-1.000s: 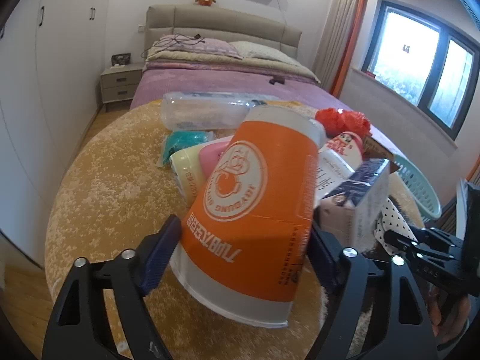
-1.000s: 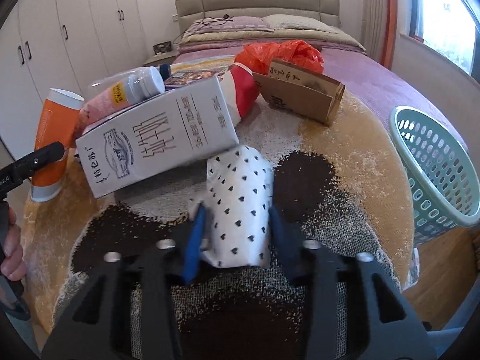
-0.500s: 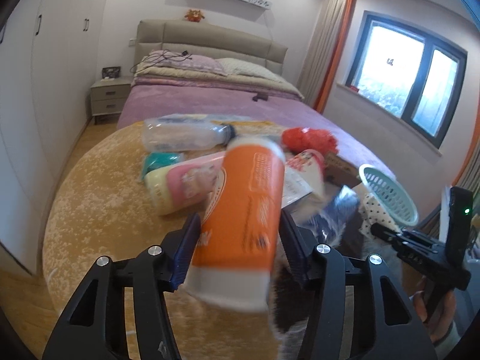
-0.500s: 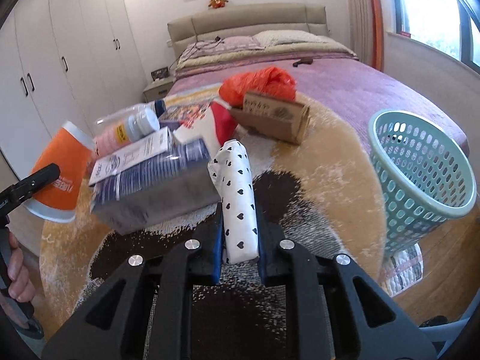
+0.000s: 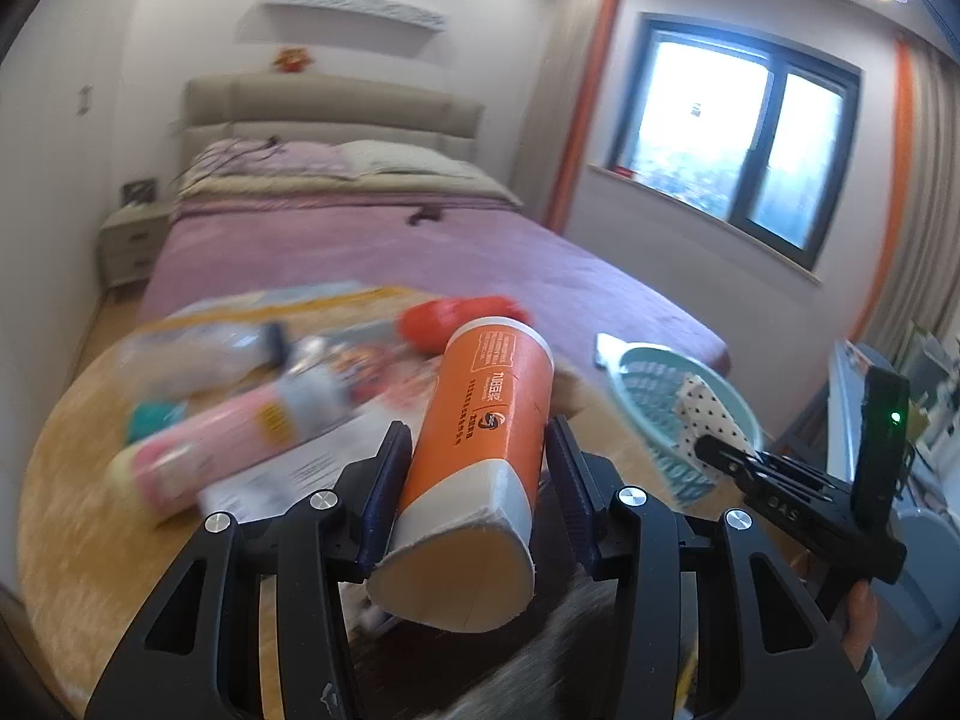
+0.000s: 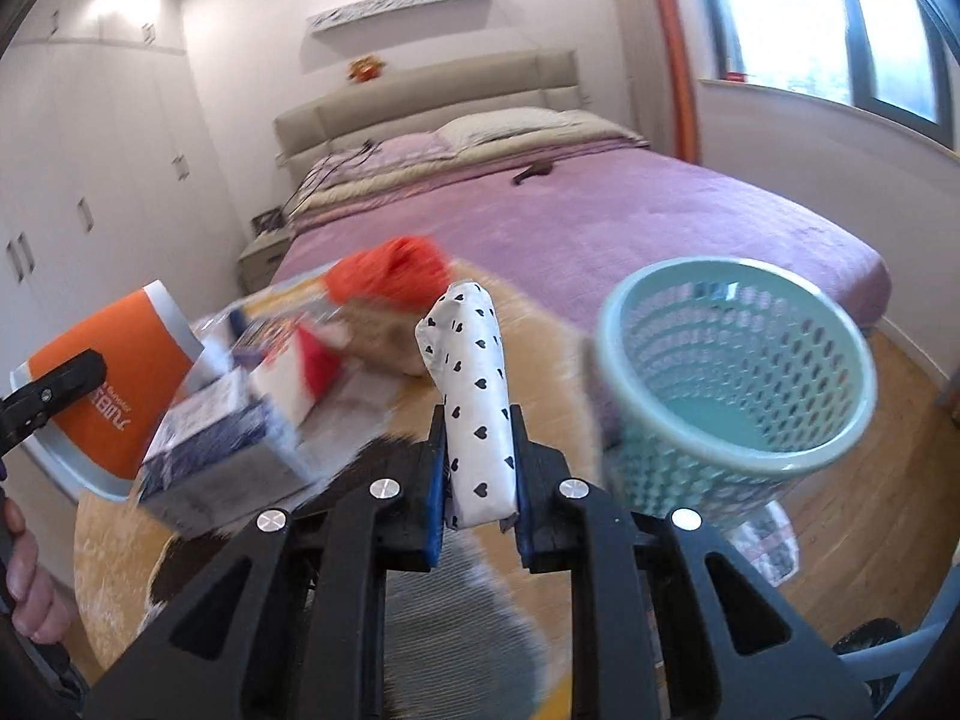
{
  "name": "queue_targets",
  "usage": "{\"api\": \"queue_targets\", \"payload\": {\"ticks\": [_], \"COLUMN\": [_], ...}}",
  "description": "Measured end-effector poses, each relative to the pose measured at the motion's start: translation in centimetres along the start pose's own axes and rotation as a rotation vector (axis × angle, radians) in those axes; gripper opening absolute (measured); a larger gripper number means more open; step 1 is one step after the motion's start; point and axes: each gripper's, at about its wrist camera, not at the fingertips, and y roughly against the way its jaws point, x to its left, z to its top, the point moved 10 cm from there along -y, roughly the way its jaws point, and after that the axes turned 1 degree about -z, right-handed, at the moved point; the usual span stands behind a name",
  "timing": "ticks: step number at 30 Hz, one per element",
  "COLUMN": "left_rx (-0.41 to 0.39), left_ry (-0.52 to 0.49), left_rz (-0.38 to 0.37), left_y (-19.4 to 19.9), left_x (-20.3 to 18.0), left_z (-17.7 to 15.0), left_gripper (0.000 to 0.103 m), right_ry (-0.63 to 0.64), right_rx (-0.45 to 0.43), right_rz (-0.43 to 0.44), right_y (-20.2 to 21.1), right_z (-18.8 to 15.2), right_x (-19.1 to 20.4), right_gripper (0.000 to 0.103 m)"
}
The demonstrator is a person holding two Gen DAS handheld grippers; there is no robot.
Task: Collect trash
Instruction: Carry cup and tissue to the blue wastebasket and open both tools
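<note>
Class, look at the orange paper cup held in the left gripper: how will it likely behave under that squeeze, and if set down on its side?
The orange paper cup looks thin-walled: its open rim is squashed oval between the left gripper pads, so it probably crushes easily. It seems empty, so likely light. Being round and tapered, it would probably roll in a curve.

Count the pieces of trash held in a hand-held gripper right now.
2. The orange paper cup sits clamped in the left hand-held gripper; the white heart-patterned paper packet is clamped in the right hand-held gripper, beside the teal plastic basket.
</note>
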Motion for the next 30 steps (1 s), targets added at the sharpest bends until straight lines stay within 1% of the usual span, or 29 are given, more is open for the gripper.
{"api": "queue_targets", "payload": {"ticks": [2,7,8,11,13,15,18,22,25,28,29,30], "left_rx": [-0.002,0.033,0.036,0.061,0.081,0.114,0.168,0.213,0.236,0.262,0.267,0.274], "left_ry": [-0.027,-0.082,-0.087,-0.071,-0.080,-0.085,-0.086,-0.060,-0.038,-0.041,-0.042,-0.041], "left_rz": [-0.023,-0.115,-0.129,-0.217,-0.245,-0.263,-0.267,-0.279,-0.285,-0.291,-0.280,-0.267], "left_y": [-0.9,-6.4,-7.1,-10.2,-12.7,-15.0,-18.9,-22.7,-24.2,-25.7,-26.0,-26.2], "left_x": [-2.1,-8.3,-9.2,-12.5,-14.6,-16.0,-17.3,-18.1,-19.0,-19.7,-19.8,-19.7], "left_z": [0.5,2.6,2.8,3.5,3.5,3.0,2.0,1.0,0.5,0.2,0.2,0.0], "left_gripper": [0.045,0.045,0.045,0.045,0.045,0.045,0.045,0.045,0.046,0.048,0.055,0.071], "right_ry": [-0.029,-0.092,-0.112,-0.160,-0.184,-0.193,-0.208,-0.218,-0.232,-0.236,-0.234,-0.234], "right_rx": [-0.017,-0.030,-0.026,-0.006,0.013,0.031,0.058,0.081,0.102,0.114,0.121,0.123], "right_rz": [-0.031,-0.111,-0.131,-0.152,-0.177,-0.190,-0.206,-0.230,-0.243,-0.242,-0.233,-0.227], "right_y": [0.0,-0.9,-1.4,-2.8,-3.9,-5.0,-6.4,-7.8,-8.9,-9.4,-9.7,-9.9], "right_z": [1.0,3.0,3.3,3.6,3.5,3.5,2.8,2.2,1.7,1.3,1.2,1.3], "right_x": [-2.4,-8.2,-9.7,-12.6,-14.6,-15.8,-17.3,-18.9,-19.8,-20.2,-20.1,-20.2], "right_gripper": [0.016,0.016,0.016,0.016,0.016,0.016,0.016,0.016,0.016,0.016,0.019,0.024]}}
